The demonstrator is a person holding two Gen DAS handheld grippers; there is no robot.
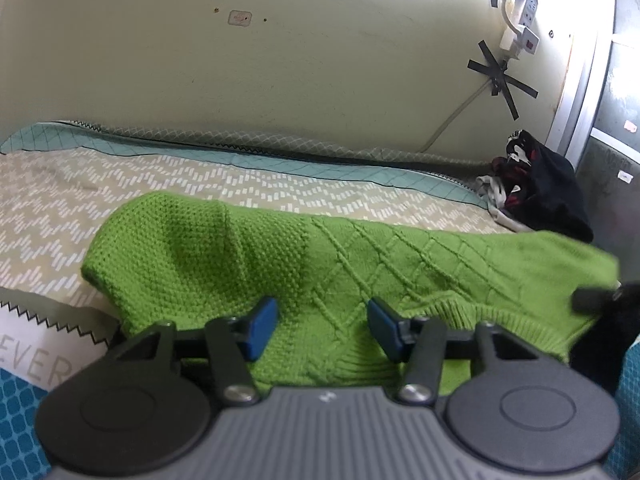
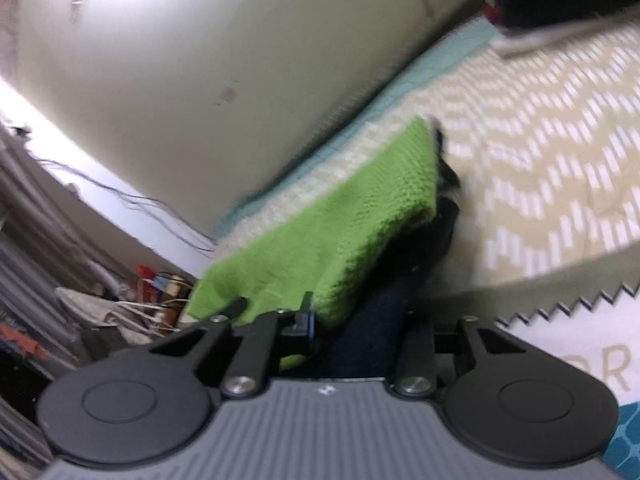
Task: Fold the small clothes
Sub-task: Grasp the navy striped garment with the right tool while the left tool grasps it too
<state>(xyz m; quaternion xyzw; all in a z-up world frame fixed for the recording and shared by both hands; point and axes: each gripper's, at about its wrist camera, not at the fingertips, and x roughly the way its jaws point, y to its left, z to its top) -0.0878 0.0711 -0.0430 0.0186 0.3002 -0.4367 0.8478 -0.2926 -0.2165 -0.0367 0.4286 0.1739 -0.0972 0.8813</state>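
A green knitted sweater (image 1: 280, 248) lies spread across the patterned bed cover (image 1: 100, 192). My left gripper (image 1: 322, 328) is at its near ribbed hem. The blue pads (image 1: 262, 326) stand apart, with the knit between them and no visible pinch. In the blurred right wrist view the sweater (image 2: 340, 232) hangs lifted over the bed's edge, its border against the left blue pad (image 2: 308, 324) of my right gripper (image 2: 352, 328). A dark shape (image 2: 392, 312) hides the other finger, so the grip does not show. A dark blurred object (image 1: 596, 298) touches the sweater's right end.
A heap of dark clothes (image 1: 536, 192) sits at the far right of the bed, against the wall. A power strip (image 1: 524, 12) and cable are taped to the wall. Clutter and wires (image 2: 120, 304) fill the floor beside the bed.
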